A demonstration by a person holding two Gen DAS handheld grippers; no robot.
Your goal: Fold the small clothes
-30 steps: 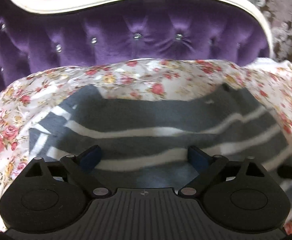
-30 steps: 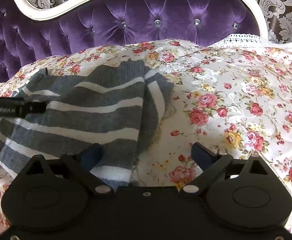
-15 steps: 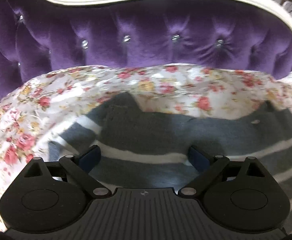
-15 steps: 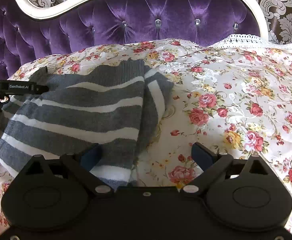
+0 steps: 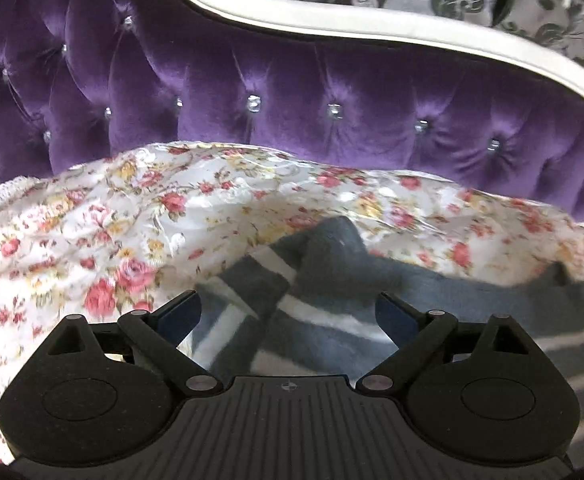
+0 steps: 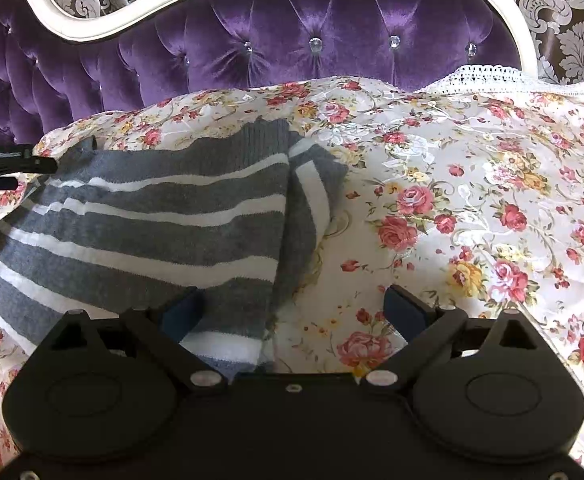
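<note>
A grey knit garment with white stripes (image 6: pixel 152 216) lies spread on the floral bedspread (image 6: pixel 471 208), its right sleeve folded in along the side. My right gripper (image 6: pixel 293 312) is open over the garment's near right corner, left finger above the cloth, right finger above the bedspread. In the left wrist view the same garment (image 5: pixel 331 300) shows its left sleeve and shoulder, blurred. My left gripper (image 5: pixel 288 312) is open just over that sleeve, holding nothing. The left gripper's black tip (image 6: pixel 8 160) shows at the far left edge of the right wrist view.
A purple tufted headboard (image 6: pixel 292 40) with a white curved frame (image 5: pixel 331 28) rises behind the bed. A lace-edged white cloth (image 6: pixel 491 76) lies at the back right. Bare floral bedspread stretches to the right of the garment.
My left gripper has swung left along the garment, from its middle to the left sleeve and shoulder. The right gripper and the garment have stayed in place.
</note>
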